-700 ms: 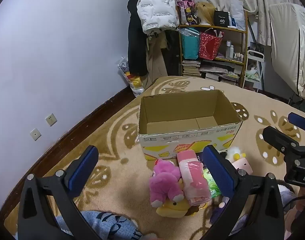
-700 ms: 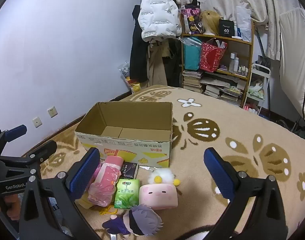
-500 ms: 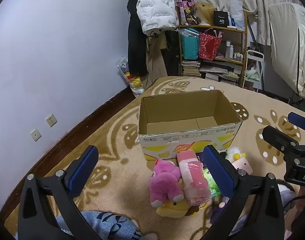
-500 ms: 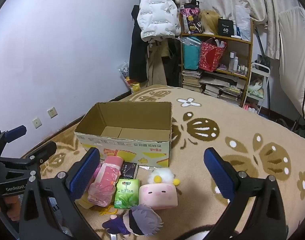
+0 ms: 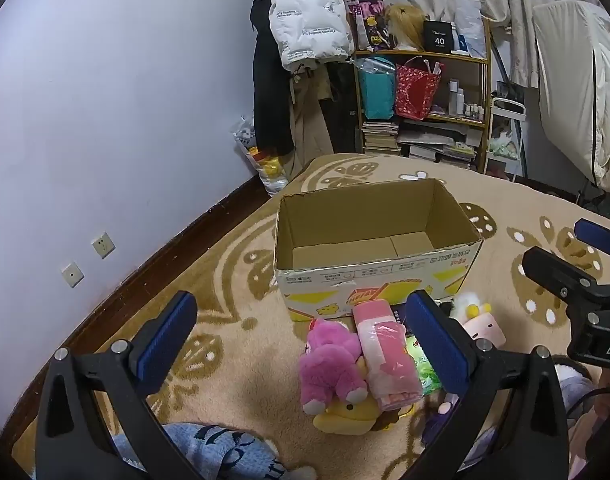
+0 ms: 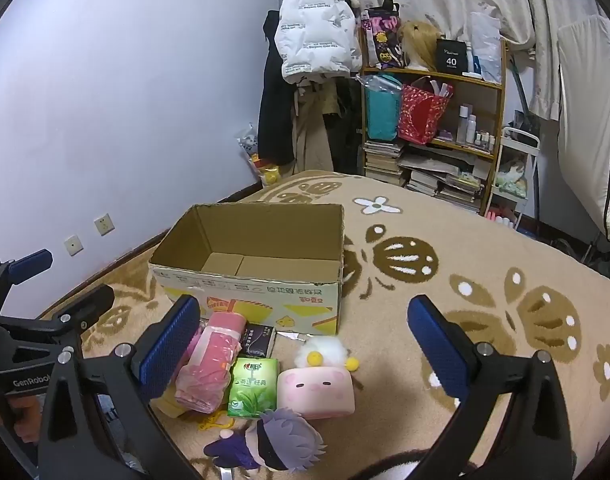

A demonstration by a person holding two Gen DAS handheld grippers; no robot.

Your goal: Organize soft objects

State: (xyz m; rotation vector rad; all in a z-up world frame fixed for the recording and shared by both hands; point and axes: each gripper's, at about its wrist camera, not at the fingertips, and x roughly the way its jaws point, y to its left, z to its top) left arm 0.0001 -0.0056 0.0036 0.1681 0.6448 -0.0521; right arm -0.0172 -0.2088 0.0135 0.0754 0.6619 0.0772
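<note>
Beside one box (image 6: pixel 265 280), six soft objects (image 6: pixel 209 364).

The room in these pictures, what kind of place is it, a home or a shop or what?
Most likely a lived-in bedroom at home. A white puffer jacket hangs by a cluttered shelf stacked with books, bags and bottles, and a patterned carpet holds a cardboard box with plush toys in front of it.

I see right gripper (image 6: pixel 305 344) fingers spread wide, holding nothing | cardboard box (image 6: pixel 257 276) open on the rug | pink block plush (image 6: pixel 315 388) and green tissue pack (image 6: pixel 253 386) just before the box
</note>
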